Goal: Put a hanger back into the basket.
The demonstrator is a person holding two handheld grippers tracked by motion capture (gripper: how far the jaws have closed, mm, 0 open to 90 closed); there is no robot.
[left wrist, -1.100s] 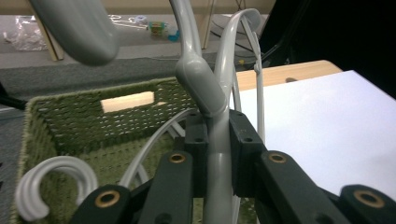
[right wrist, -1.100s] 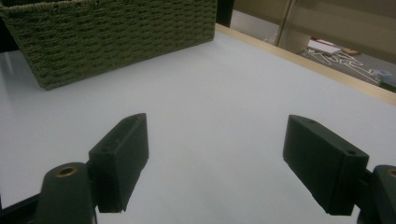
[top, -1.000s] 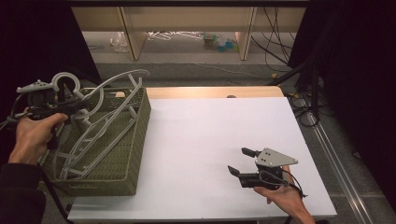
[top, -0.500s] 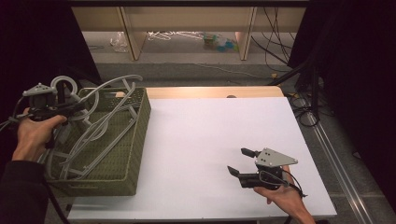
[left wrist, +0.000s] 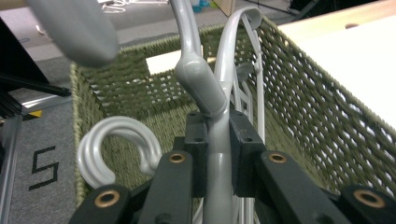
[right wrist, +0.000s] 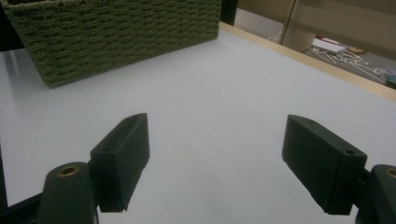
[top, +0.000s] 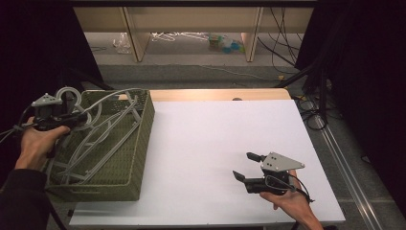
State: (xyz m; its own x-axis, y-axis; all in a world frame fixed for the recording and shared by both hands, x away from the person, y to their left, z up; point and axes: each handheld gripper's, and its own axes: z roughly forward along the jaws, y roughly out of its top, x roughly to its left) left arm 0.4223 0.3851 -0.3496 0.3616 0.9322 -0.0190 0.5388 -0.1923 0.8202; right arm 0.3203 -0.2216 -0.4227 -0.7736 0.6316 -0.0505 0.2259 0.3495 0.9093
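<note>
Clamping a grey hanger (left wrist: 219,154) by its neck above the basket (top: 139,143), the left tongs (left wrist: 217,135) have not yet lifted it clear, while the right tongs (right wrist: 229,163) wait wide, empty, over the table (top: 215,139).

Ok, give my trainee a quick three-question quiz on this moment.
1. True or false: the left gripper is shut on a hanger.
2. Where do the other hangers lie? A) on the white table B) in the green basket C) on the floor
3. What is between the jaws of the right gripper?

Key:
1. True; its pads clamp the grey hanger's neck.
2. B; they lie in the basket at the table's left end.
3. Nothing; the jaws stand open over bare table.
</note>
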